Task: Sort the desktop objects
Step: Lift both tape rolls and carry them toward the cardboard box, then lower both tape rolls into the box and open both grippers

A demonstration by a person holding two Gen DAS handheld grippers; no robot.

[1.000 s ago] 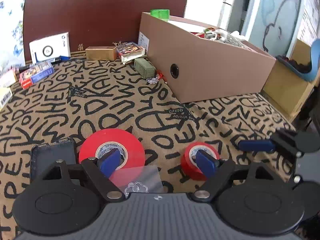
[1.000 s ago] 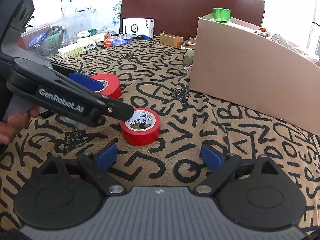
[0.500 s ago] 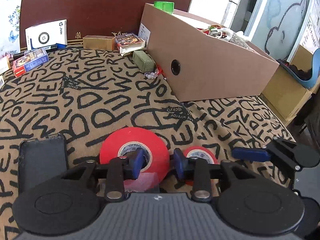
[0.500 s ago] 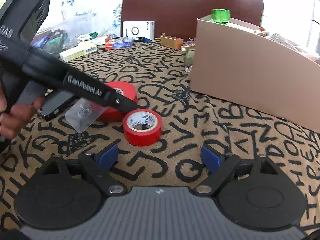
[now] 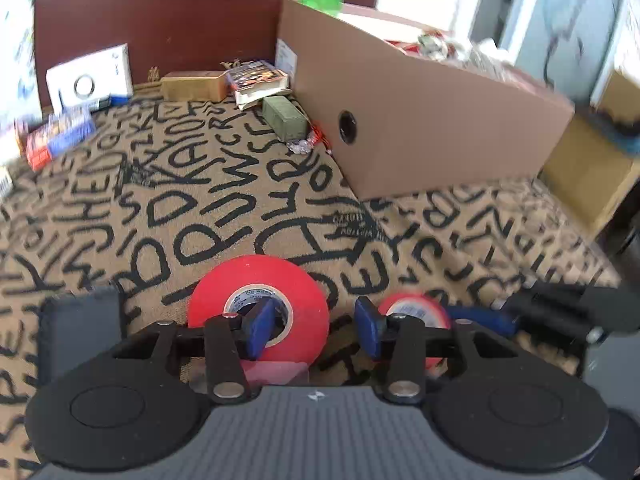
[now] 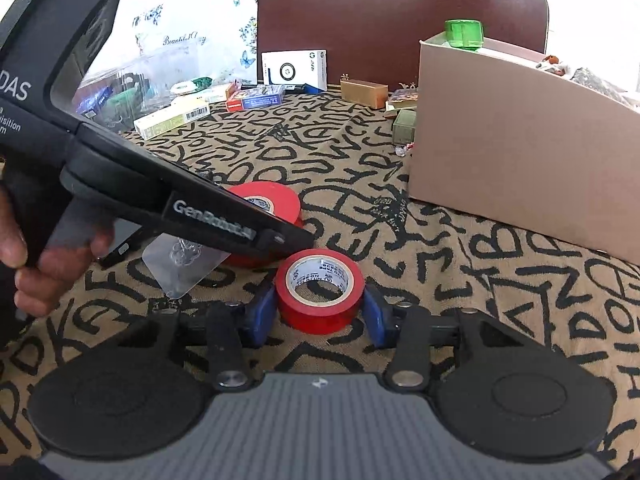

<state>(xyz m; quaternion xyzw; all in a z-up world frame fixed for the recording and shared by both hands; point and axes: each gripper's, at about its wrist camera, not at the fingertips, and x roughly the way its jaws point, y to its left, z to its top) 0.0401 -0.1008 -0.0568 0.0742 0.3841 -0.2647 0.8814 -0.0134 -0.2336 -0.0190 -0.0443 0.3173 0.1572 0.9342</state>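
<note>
Red tape comes in two rolls, both on the lettered cloth of the table [image 6: 480, 280]. The small roll [image 6: 320, 292] sits upright-flat, hole up, between the blue fingers [image 6: 262, 312] of the right gripper [image 6: 320, 316], which have just been closing; the pads stand at its two sides and look to touch it, so it appears gripped. Just beyond it to the left lies the big roll [image 5: 258, 304]. The left gripper [image 5: 314, 326] has also just been closing: one finger [image 5: 260, 326] stands in the big roll's core, the other outside its right wall, and whether the pads press on that wall I cannot tell. Under the big roll's near edge lies a clear plastic packet [image 6: 184, 264], with a dark phone [image 5: 80, 328] to its left. A person's hand [image 6: 44, 268] holds the left gripper's handle. Far right stands a cardboard box [image 6: 520, 152] with a green cap [image 6: 464, 34] on top; small boxes [image 6: 294, 66] line the far edge before a brown chair back [image 6: 400, 20].
</note>
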